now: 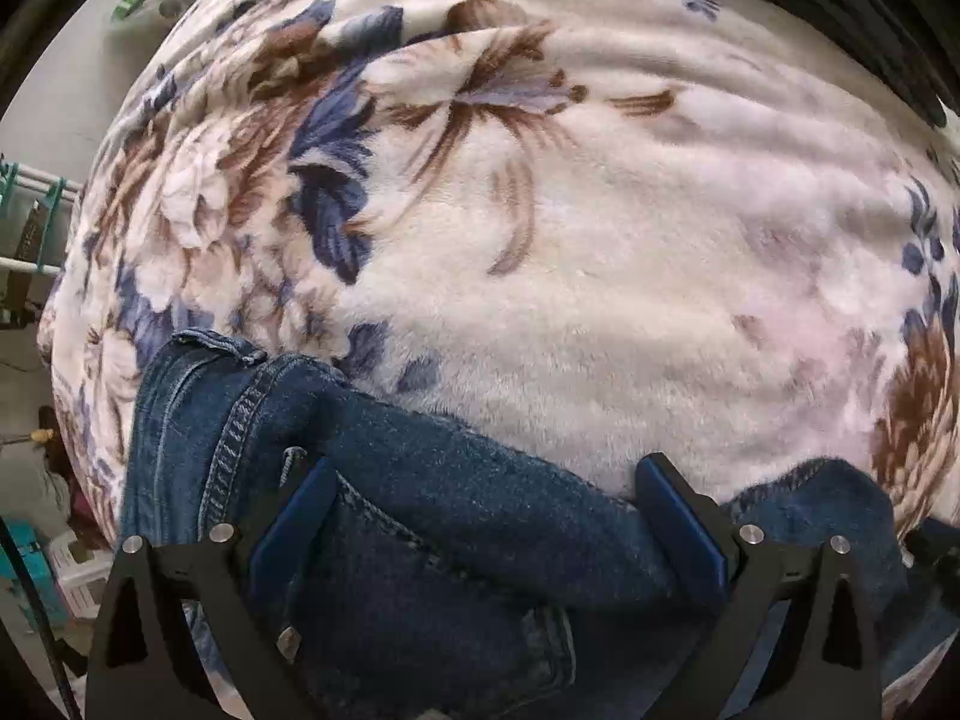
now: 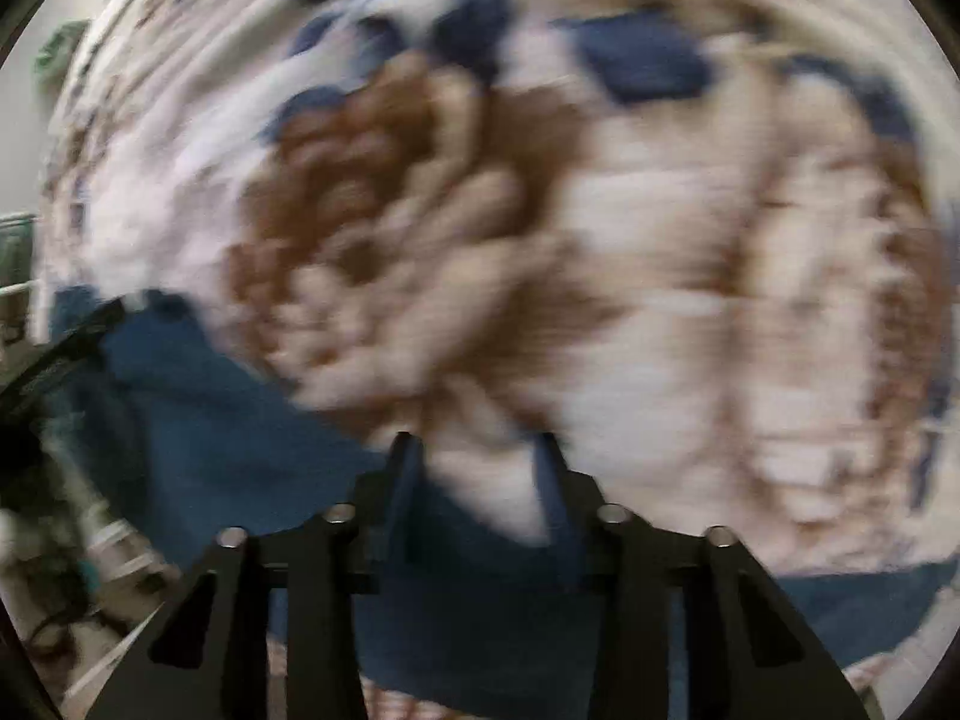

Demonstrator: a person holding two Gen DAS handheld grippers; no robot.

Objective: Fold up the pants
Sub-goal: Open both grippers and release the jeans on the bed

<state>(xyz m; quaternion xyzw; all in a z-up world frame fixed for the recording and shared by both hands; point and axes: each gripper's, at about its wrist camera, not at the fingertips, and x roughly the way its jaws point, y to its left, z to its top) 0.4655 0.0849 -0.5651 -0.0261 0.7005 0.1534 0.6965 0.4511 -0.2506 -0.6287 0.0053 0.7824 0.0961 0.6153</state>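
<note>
The left wrist view looks almost straight down on a plush floral blanket (image 1: 600, 252), cream with brown and blue flowers, that fills most of the frame. The jeans (image 1: 420, 516), dark blue denim, lie on it across the lower part of the frame, from the lower left to the lower right edge. A stitched seam and a hem-like edge show at the lower left, and what looks like a pocket sits at the bottom centre. The left claw (image 1: 483, 480) stands wide open over the denim; its blue-padded fingers (image 1: 300, 516) are spread well apart, with cloth lying between them but not pinched.

The right wrist view is heavily blurred. The same blanket (image 2: 660, 240) fills the upper and right parts, and the jeans (image 2: 198, 408) appear as a blue mass from the left edge down to the bottom centre. The right claw (image 2: 477, 450) has its fingers set partly apart, with blue cloth low between them; the blur hides whether the pads press on it. A rack with pale bars (image 1: 24, 222) shows at the left edge of the left wrist view.
</note>
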